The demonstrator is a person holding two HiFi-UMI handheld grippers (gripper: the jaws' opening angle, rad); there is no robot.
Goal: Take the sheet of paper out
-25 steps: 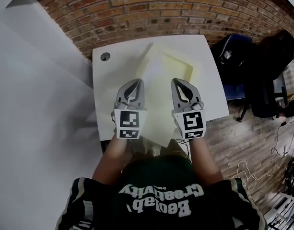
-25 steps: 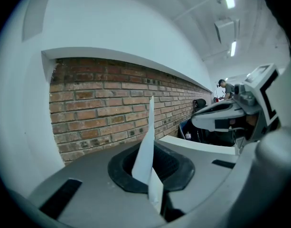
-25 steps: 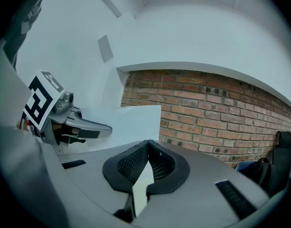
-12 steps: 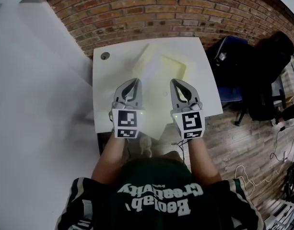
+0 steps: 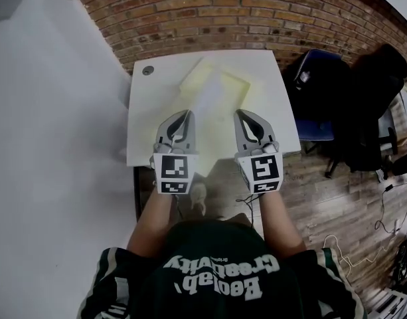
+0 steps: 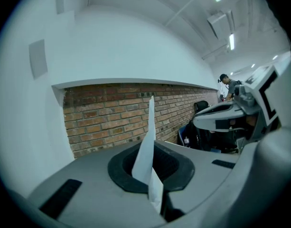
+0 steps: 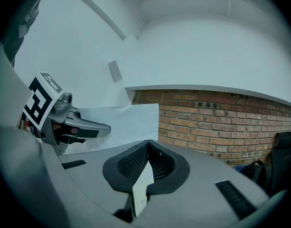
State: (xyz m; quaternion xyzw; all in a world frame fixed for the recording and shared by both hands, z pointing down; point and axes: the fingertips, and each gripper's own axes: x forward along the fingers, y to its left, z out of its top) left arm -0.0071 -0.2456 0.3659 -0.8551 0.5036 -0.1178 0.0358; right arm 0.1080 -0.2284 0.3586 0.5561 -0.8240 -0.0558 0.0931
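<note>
Two pairs of grey tongs, the left tongs (image 5: 182, 115) and the right tongs (image 5: 247, 115), each pinch a near edge of the thin white sheet of paper (image 7: 128, 122). The sheet spans between them above the white bench (image 5: 140, 111). Beyond lie a pale yellow flat container (image 5: 220, 78) and a red brick wall (image 5: 210, 18).

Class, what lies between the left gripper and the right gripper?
The sheet of paper, stretched from the left gripper to the right gripper, both shut on it; the right gripper view shows it plainly.
</note>
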